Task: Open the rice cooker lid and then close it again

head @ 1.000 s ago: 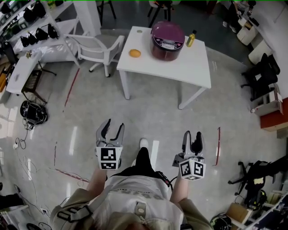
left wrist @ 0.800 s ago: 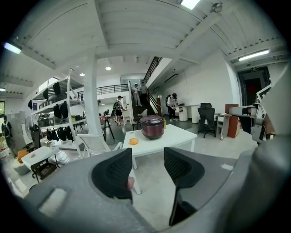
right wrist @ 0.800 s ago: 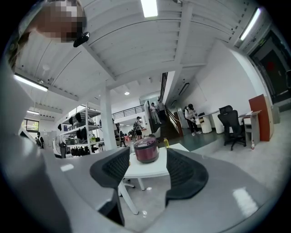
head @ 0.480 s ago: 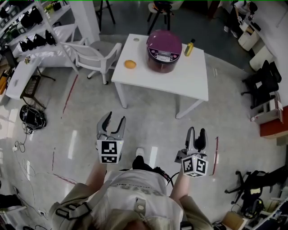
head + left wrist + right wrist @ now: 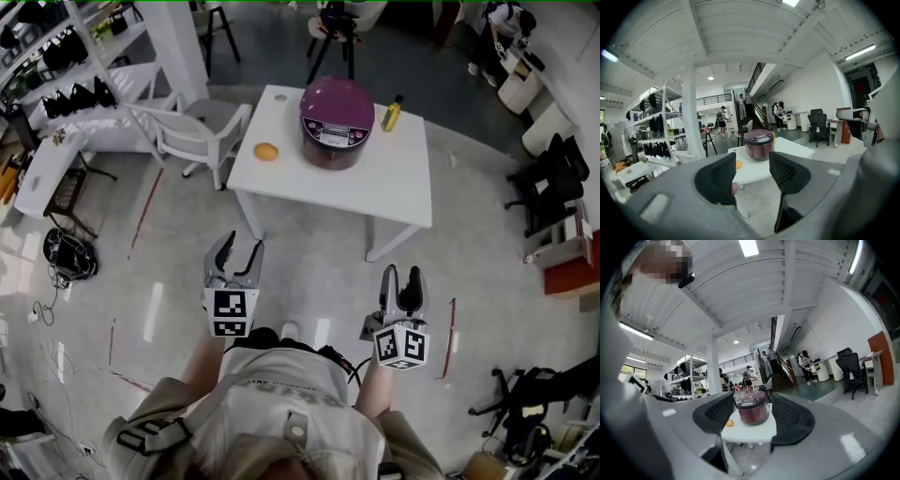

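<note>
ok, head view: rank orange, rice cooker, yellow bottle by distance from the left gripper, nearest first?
1. orange, left side of the table, closest to the left gripper.
2. rice cooker, far middle.
3. yellow bottle, right of the rice cooker.

Distant rice cooker [image 5: 752, 411] on table [image 5: 757, 431], beyond parted empty fingers [image 5: 715, 416].

Open-plan robotics lab or office hall, not a home. Evidence: polished grey floor [image 5: 309, 258] with red tape marks [image 5: 145, 208] and loose cables [image 5: 62, 255]. White racks [image 5: 56, 56] hung with black gear. Tripod [image 5: 330, 33]. Black office chairs [image 5: 548, 183] and desks [image 5: 799, 116] along the walls. Stairs [image 5: 752, 105] run up to a railed mezzanine [image 5: 712, 99]. White beamed ceiling [image 5: 754, 291] with strip lights [image 5: 748, 247]. People [image 5: 778, 112] standing at the back.
</note>
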### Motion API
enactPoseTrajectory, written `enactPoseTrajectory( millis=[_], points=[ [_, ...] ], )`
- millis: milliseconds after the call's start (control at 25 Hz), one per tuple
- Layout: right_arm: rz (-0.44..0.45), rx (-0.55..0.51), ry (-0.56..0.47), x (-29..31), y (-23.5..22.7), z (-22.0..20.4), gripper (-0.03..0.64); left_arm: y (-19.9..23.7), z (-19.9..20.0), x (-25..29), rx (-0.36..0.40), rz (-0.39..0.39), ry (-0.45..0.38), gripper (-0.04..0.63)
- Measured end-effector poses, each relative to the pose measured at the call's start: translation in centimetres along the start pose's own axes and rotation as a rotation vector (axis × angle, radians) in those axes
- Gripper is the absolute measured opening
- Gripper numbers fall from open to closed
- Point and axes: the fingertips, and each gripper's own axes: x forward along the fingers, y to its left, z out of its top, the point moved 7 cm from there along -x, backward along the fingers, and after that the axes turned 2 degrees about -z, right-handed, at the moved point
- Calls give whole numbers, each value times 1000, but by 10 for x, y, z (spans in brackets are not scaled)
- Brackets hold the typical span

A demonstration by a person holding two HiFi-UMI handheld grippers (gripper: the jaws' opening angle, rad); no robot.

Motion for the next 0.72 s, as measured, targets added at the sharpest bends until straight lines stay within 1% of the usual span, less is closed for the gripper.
enactPoseTrajectory(
  millis=[240,360,520,720],
  points=[
    [21,7,17,9,5,-2,232,7,1,9,-2,17,13,230],
    [29,14,42,15,9,-5,232,10,-3,14,-5,19,43,230],
    [31,19,61,23,13,-13,232,12,-15,24,-7,2,80,230],
    [25,1,96,40,15,-20,232,17,-14,50,-15,-30,72,230]
  ],
)
